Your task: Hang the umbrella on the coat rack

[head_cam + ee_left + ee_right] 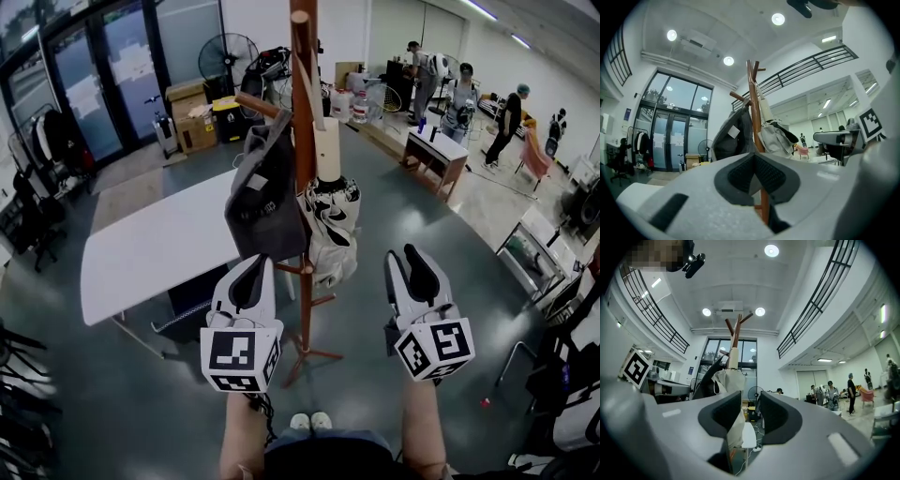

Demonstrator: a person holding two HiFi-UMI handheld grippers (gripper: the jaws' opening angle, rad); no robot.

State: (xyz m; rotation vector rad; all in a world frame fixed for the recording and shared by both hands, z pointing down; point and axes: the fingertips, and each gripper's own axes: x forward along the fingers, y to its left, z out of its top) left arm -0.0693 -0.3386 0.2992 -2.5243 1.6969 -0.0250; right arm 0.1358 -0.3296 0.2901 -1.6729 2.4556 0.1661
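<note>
- The umbrella (333, 220), pale and folded, hangs on the coat rack (303, 94) just right of the wooden pole, its cream handle uppermost; a dark bag (262, 202) hangs on the pole's left side, touching it
- Left hand-held gripper (251, 267): jaws closed together, nothing between them; held low before the rack
- Right hand-held gripper (405, 258): jaws parted by a narrow gap, holding nothing; clear of the umbrella, to its right
- A white table (150, 244) stands behind the rack, at left

Head view steeply down from above; both gripper views close, roughly level; coat rack (302, 94) common to all
</note>
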